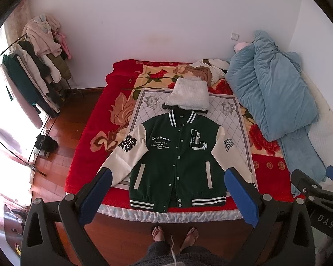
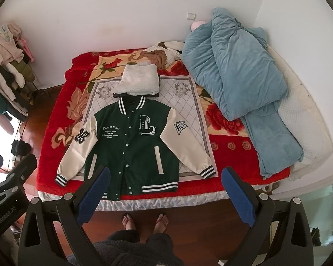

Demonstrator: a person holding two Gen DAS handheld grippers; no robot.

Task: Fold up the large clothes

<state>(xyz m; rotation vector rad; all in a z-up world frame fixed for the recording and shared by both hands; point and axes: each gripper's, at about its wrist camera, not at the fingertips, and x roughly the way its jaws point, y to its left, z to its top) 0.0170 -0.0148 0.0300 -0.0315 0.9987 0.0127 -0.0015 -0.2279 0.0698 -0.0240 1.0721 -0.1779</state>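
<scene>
Hovering over a jacket [image 1: 177, 155] spread flat, front up, on the bed [image 1: 84, 155] ahead of both tools.

Folding looks not yet begun: the left gripper [image 1: 166, 190] and right gripper [image 2: 164, 188] both stand wide apart, holding nothing, well above the hem. Next, I judge, each must drop forward to a sleeve and pinch it near the cuff. The left gripper's fingers [image 1: 97, 197] cover both cuffs in its view; a folded white pile [image 1: 188, 95] beyond hides something dark beneath.
</scene>
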